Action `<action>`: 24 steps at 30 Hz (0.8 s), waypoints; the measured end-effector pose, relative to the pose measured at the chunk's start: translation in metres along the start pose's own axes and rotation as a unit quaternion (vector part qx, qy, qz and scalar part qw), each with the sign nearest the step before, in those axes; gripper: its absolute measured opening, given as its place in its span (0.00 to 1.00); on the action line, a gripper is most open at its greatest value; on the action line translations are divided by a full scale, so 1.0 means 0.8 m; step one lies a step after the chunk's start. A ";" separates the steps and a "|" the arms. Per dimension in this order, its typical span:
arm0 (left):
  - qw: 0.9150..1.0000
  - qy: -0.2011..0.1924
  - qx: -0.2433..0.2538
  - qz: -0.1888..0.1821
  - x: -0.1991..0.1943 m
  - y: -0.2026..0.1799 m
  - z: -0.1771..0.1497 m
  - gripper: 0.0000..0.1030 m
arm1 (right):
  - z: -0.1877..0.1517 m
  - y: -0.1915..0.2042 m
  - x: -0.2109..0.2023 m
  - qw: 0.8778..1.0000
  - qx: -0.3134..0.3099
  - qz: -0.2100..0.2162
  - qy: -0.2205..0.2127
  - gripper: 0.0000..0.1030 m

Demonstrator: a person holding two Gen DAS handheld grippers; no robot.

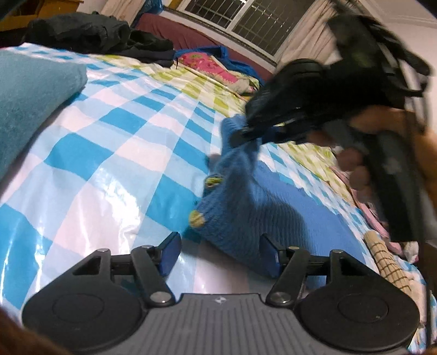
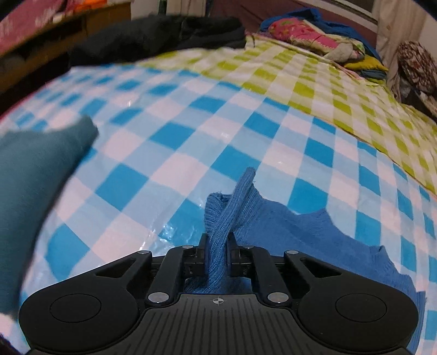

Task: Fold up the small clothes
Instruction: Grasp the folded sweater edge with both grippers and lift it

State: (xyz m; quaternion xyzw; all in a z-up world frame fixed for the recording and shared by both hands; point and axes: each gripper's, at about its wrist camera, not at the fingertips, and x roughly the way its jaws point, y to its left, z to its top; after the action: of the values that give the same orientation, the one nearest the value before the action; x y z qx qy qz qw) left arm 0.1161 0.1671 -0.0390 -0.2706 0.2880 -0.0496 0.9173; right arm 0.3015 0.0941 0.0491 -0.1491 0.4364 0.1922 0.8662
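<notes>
From the left wrist we see what the right wrist cannot: the right gripper (image 1: 243, 133) itself, blurred, at 2 o'clock in the view, with a hand (image 1: 355, 163) wrapped round its handle, and two yellow-green buttons (image 1: 197, 217) on the near edge of the blue knit (image 1: 245, 207). A window (image 1: 245, 21) stands at 12 o'clock. From the right wrist we see the pinch up close, and a patterned bundle (image 2: 416, 65) at 2 o'clock that the other view lacks. Both views share the checked bed cover (image 1: 109, 153), a teal cloth (image 1: 30, 98) at 9 o'clock, dark clothes (image 1: 90, 32) at 11 o'clock and a pink bundle (image 1: 210, 65) at 12 to 1 o'clock.

Our right gripper (image 2: 217, 248) is clamped tight on a raised fold of the knit (image 2: 286, 226); the fold stands up between the pads and the rest trails off to 3 o'clock across the cover.

Our left gripper (image 1: 220, 252) stands about half open and holds nothing. The knit's near edge lies just ahead of it; the right pad (image 1: 269, 256) looks to touch that edge, though we cannot be sure, and the left pad (image 1: 170, 252) is over bare cover. From here the knit rises toward 1 o'clock, up to the right gripper.
</notes>
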 end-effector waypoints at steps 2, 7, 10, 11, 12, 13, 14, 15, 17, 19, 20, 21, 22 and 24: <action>1.000 -0.010 -0.001 0.007 0.004 -0.004 0.001 0.69 | -0.001 -0.012 -0.014 1.000 0.012 0.013 -0.010 0.10; 0.999 -0.031 0.000 0.015 0.017 -0.019 0.004 0.70 | -0.004 -0.043 -0.042 0.997 0.046 0.048 -0.032 0.10; 0.998 -0.058 0.006 0.013 0.016 -0.037 0.014 0.68 | -0.009 -0.062 -0.054 0.995 0.062 0.063 -0.043 0.10; 0.998 -0.064 0.013 0.010 0.015 -0.044 0.017 0.60 | -0.011 -0.071 -0.059 0.994 0.070 0.071 -0.045 0.10; 0.997 -0.069 0.028 0.007 0.014 -0.055 0.022 0.53 | -0.014 -0.078 -0.063 0.993 0.076 0.076 -0.048 0.10; 0.997 -0.071 0.042 0.008 0.014 -0.066 0.025 0.49 | -0.017 -0.087 -0.067 0.992 0.083 0.082 -0.051 0.10; 0.996 -0.072 0.056 0.008 0.014 -0.078 0.028 0.42 | -0.020 -0.097 -0.071 0.991 0.091 0.087 -0.056 0.10; 0.995 -0.072 0.068 0.004 0.014 -0.089 0.030 0.34 | -0.022 -0.108 -0.076 0.989 0.101 0.091 -0.061 0.10; 0.994 -0.069 0.084 -0.010 0.012 -0.111 0.032 0.27 | -0.027 -0.131 -0.085 0.985 0.120 0.099 -0.071 0.10; 0.992 -0.068 0.100 -0.030 0.010 -0.136 0.032 0.26 | -0.035 -0.156 -0.096 0.981 0.140 0.106 -0.082 0.10; 0.991 -0.068 0.107 -0.038 0.010 -0.148 0.031 0.26 | -0.041 -0.171 -0.102 0.978 0.151 0.110 -0.089 0.10; 0.990 -0.067 0.115 -0.048 0.010 -0.162 0.030 0.25 | -0.048 -0.185 -0.108 0.976 0.161 0.113 -0.095 0.10; 0.989 -0.064 0.123 -0.058 0.012 -0.176 0.029 0.25 | -0.053 -0.197 -0.112 0.974 0.168 0.115 -0.101 0.10; 0.986 -0.055 0.137 -0.079 0.018 -0.202 0.025 0.25 | -0.069 -0.227 -0.122 0.968 0.187 0.120 -0.113 0.10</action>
State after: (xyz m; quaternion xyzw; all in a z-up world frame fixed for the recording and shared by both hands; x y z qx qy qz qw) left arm 0.1496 0.0358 0.0519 -0.1663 0.2052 -0.1459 0.9534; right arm 0.2941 -0.1090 0.1129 0.0917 0.3784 0.2251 0.8932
